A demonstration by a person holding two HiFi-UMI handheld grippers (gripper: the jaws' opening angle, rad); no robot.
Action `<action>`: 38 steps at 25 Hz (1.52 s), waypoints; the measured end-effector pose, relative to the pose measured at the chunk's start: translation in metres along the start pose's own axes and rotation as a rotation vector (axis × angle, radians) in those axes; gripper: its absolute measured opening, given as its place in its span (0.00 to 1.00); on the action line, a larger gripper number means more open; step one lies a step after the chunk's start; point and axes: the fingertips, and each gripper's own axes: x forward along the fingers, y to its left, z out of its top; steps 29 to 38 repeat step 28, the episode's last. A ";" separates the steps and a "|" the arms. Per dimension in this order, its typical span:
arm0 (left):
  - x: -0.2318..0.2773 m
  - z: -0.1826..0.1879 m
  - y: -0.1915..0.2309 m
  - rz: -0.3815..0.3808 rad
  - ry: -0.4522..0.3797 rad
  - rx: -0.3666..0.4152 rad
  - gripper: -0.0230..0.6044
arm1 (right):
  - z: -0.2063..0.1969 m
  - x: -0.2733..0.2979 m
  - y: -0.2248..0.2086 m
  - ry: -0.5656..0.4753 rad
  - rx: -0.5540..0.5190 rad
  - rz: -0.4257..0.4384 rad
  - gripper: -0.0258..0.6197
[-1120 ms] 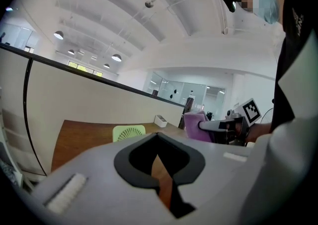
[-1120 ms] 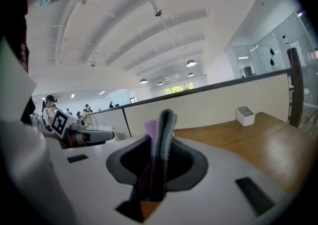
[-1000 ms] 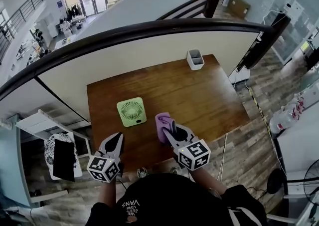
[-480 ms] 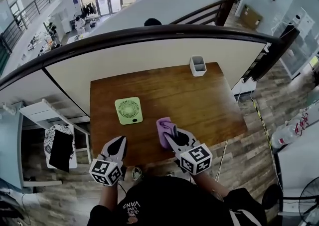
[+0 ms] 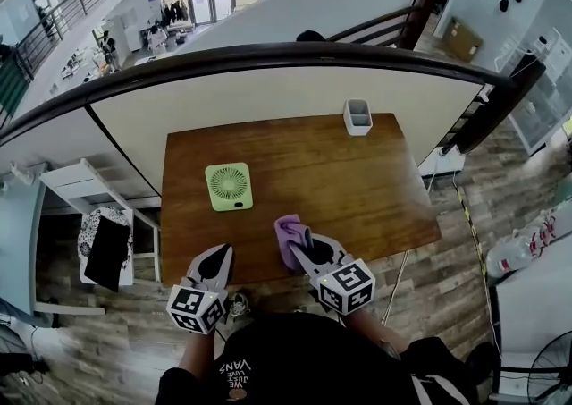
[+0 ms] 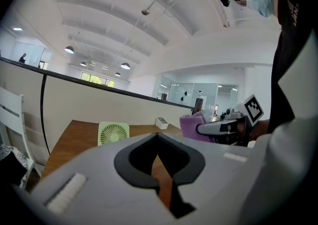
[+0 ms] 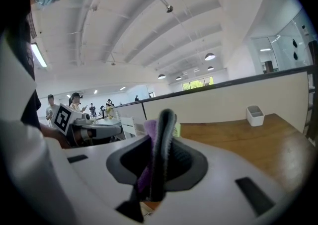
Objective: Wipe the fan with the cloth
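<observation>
A wooden table [image 5: 340, 175] is being viewed from above, set against a curved railing [image 5: 268, 53]. Taking the table's centre in the head view as the dial, the green fan [image 5: 229, 187] is being seen at about 9 o'clock, lying flat with its grille facing up and bare wood all round it. A small white container [image 5: 357, 117] is being seen at about 1 o'clock, by the far edge.

The purple cloth [image 5: 287, 233] is being gripped by the right gripper [image 5: 305, 239] at about 6 o'clock, close to the near edge. In the right gripper view its jaws are being pressed together on a fold of the fabric, which is being bunched up and pushed out past the tips. The cloth is being held at about 4 o'clock from the fan, apart from it and touching neither the casing nor the grille.

The left gripper [image 5: 221, 254] is being held at about 7 o'clock, its tips over the near-left part of the table. In the left gripper view its jaws are being shown fully closed, tip against tip, with nothing between them. It is being pointed towards the fan, which is lying at about 12 o'clock from it, well clear of the tips.
</observation>
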 end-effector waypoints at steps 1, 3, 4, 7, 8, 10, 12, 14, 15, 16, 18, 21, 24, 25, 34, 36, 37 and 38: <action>-0.001 -0.002 -0.003 0.003 0.000 0.005 0.05 | -0.002 -0.001 0.001 0.004 -0.008 0.004 0.17; -0.003 -0.005 -0.008 0.012 -0.010 0.004 0.05 | -0.005 -0.003 0.002 0.013 -0.028 0.007 0.17; -0.004 -0.006 -0.009 0.022 -0.016 0.001 0.05 | -0.006 -0.004 0.002 0.017 -0.036 0.008 0.17; -0.011 -0.008 -0.008 0.062 -0.030 -0.011 0.05 | -0.008 -0.007 0.004 0.023 -0.043 0.016 0.17; -0.012 -0.010 -0.008 0.071 -0.031 -0.016 0.05 | -0.009 -0.008 0.004 0.024 -0.046 0.018 0.17; -0.014 -0.014 -0.009 0.085 -0.023 -0.024 0.05 | -0.011 -0.011 0.003 0.028 -0.052 0.020 0.17; -0.016 -0.019 -0.010 0.096 -0.013 -0.028 0.05 | -0.013 -0.013 0.003 0.029 -0.054 0.020 0.17; -0.018 -0.021 -0.011 0.102 -0.010 -0.032 0.05 | -0.013 -0.015 0.003 0.027 -0.054 0.020 0.17; -0.018 -0.021 -0.011 0.104 -0.010 -0.033 0.05 | -0.013 -0.016 0.003 0.027 -0.054 0.020 0.17; -0.019 -0.021 -0.012 0.105 -0.010 -0.034 0.05 | -0.013 -0.017 0.003 0.028 -0.055 0.020 0.17; -0.020 -0.021 -0.012 0.106 -0.011 -0.037 0.05 | -0.013 -0.018 0.003 0.028 -0.053 0.018 0.17; -0.019 -0.020 -0.012 0.102 -0.021 -0.036 0.05 | -0.014 -0.016 0.001 0.029 -0.052 0.012 0.17; -0.019 -0.020 -0.010 0.096 -0.038 -0.035 0.05 | -0.018 -0.013 0.001 0.034 -0.053 0.009 0.17; -0.018 -0.020 -0.009 0.094 -0.041 -0.035 0.05 | -0.018 -0.012 0.001 0.035 -0.054 0.008 0.17; -0.016 -0.016 -0.007 0.088 -0.045 -0.033 0.05 | -0.015 -0.007 0.001 0.033 -0.057 0.008 0.17; -0.016 -0.016 -0.007 0.088 -0.045 -0.033 0.05 | -0.015 -0.007 0.001 0.033 -0.057 0.008 0.17; -0.016 -0.016 -0.007 0.088 -0.045 -0.033 0.05 | -0.015 -0.007 0.001 0.033 -0.057 0.008 0.17; -0.016 -0.016 -0.007 0.088 -0.045 -0.033 0.05 | -0.015 -0.007 0.001 0.033 -0.057 0.008 0.17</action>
